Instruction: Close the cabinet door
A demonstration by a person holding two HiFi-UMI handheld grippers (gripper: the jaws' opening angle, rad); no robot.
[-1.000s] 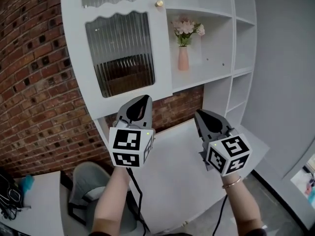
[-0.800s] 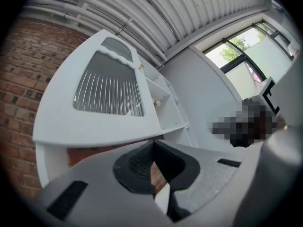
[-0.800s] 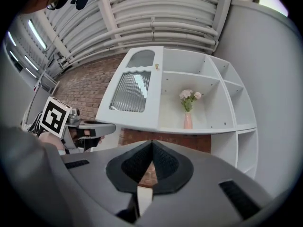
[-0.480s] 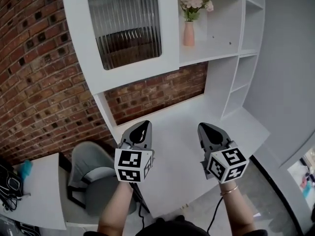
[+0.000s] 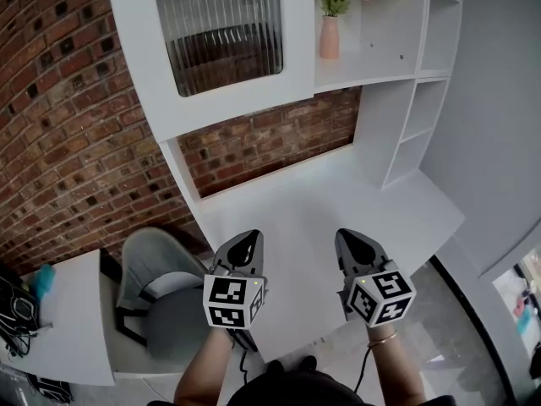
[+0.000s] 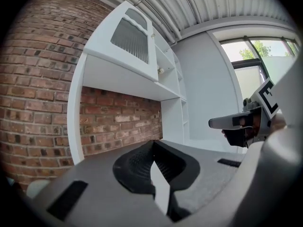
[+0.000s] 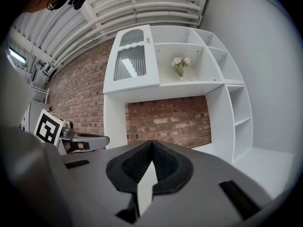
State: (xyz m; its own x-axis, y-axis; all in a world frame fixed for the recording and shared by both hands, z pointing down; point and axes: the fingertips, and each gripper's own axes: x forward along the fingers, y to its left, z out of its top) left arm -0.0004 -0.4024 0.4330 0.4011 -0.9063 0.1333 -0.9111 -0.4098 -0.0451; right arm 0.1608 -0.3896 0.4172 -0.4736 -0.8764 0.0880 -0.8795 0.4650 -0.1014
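Observation:
The white cabinet door (image 5: 224,32) with ribbed glass lies flush against the wall cabinet, high in the head view; the right gripper view shows the door (image 7: 132,60) with its small gold knob (image 7: 147,40). Both grippers hang low over the front edge of the white desk (image 5: 338,184), far below the door. My left gripper (image 5: 246,242) is shut with nothing in it, its jaws meeting at the tip (image 6: 152,144). My right gripper (image 5: 350,238) is also shut and empty (image 7: 151,144). They sit side by side, apart.
A pink vase with flowers (image 5: 330,34) stands on the open shelf right of the door. A grey chair (image 5: 156,290) sits under the desk's left end, beside a low white table (image 5: 59,337). Brick wall (image 5: 76,142) is behind; tall shelves (image 5: 414,100) at right.
Both grippers have dropped from just under the cabinet door down to the desk's front edge. The door stays flush. The head view has tilted downward.

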